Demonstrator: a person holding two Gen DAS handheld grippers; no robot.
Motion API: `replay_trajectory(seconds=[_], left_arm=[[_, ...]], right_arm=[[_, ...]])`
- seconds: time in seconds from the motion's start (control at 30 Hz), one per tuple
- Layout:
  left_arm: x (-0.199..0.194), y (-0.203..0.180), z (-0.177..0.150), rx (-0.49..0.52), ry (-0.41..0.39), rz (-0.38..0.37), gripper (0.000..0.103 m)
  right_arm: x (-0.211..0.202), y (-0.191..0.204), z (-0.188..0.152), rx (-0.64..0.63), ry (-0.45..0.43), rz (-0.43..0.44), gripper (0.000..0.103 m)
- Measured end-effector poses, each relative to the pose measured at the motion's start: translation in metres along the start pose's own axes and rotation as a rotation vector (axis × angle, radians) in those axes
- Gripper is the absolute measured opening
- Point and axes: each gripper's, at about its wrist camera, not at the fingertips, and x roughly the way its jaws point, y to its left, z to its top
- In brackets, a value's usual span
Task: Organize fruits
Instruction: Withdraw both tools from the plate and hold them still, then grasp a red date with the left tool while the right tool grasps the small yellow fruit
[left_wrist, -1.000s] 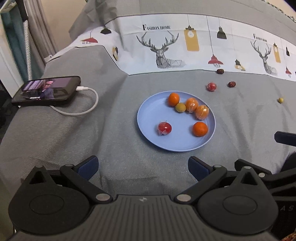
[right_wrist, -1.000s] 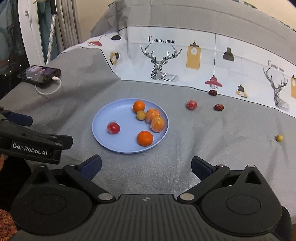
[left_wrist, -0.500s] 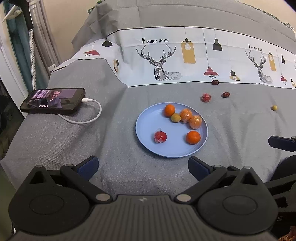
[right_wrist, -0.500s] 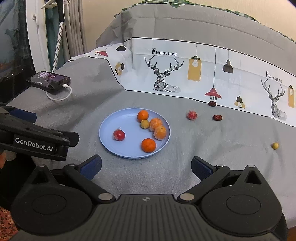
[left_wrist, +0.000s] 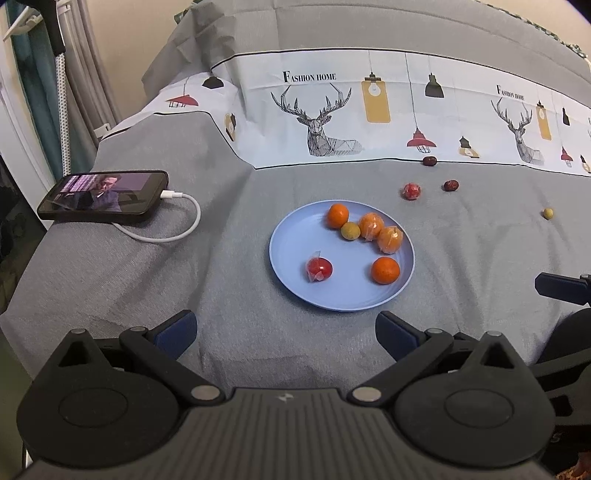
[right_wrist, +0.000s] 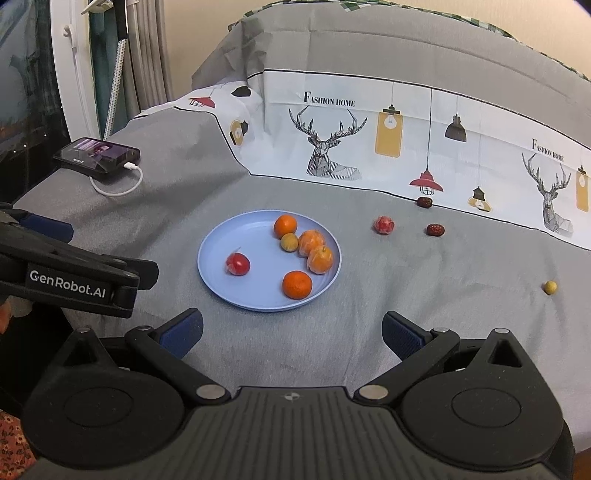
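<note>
Shows little change on the bed (left_wrist: 110, 295) over the last second. Finds both cameras drawn slightly back and up, so the blue plate (left_wrist: 295, 258) looks a touch smaller and the bedding stretches farther behind it. Finds no fruit shifted.

Leaves the left gripper (left_wrist: 286, 328) spread wide with nothing between its pads, and the right gripper (right_wrist: 291, 326) likewise spread and empty, both hanging short of the plate's 6 o'clock rim. Reads as a pause between picks rather than a finish.

Counts six pieces on the plate:
- a bare orange (left_wrist: 337, 215) at 12 o'clock
- a small yellow-green fruit (left_wrist: 349, 231) touching it
- two wrapped oranges (left_wrist: 370, 226) toward 2 o'clock
- another bare orange (left_wrist: 385, 270) at 4 o'clock
- a wrapped red fruit (left_wrist: 318, 268) at 7 o'clock

Counts four pieces loose on the bed, all from 1 to 3 o'clock of the plate:
- a second wrapped red fruit (left_wrist: 411, 191), nearest
- a dark jujube (left_wrist: 450, 185) just beyond it
- another jujube (left_wrist: 429, 161) at the printed band's edge
- a small yellow fruit (left_wrist: 547, 213), well apart

Puts the nearer jujube's long axis roughly along 9 to 3 o'clock, so probably suits a grip closing across its short width. Gives the round fruits no axis worth noting. Points the plated red fruit's wrapper twist toward about 11 o'clock.
</note>
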Motion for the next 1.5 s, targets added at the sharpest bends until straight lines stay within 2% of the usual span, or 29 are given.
replay_trajectory(seconds=[1.0, 1.13, 1.3, 1.5], left_arm=[[0.020, -0.002, 0.002, 0.007, 0.057, 0.010, 0.103], [0.027, -0.008, 0.008, 0.015, 0.072, 0.013, 0.103], [0.039, -0.026, 0.031, 0.042, 0.073, -0.005, 0.103], [0.062, -0.084, 0.075, 0.143, 0.027, -0.063, 0.103]], right_arm=[[0.020, -0.016, -0.005, 0.083, 0.034, -0.013, 0.102], [0.025, -0.031, -0.005, 0.138, 0.021, -0.050, 0.102], [0.028, -0.067, -0.005, 0.210, -0.022, -0.150, 0.102], [0.036, -0.146, -0.002, 0.298, -0.089, -0.330, 0.102]])
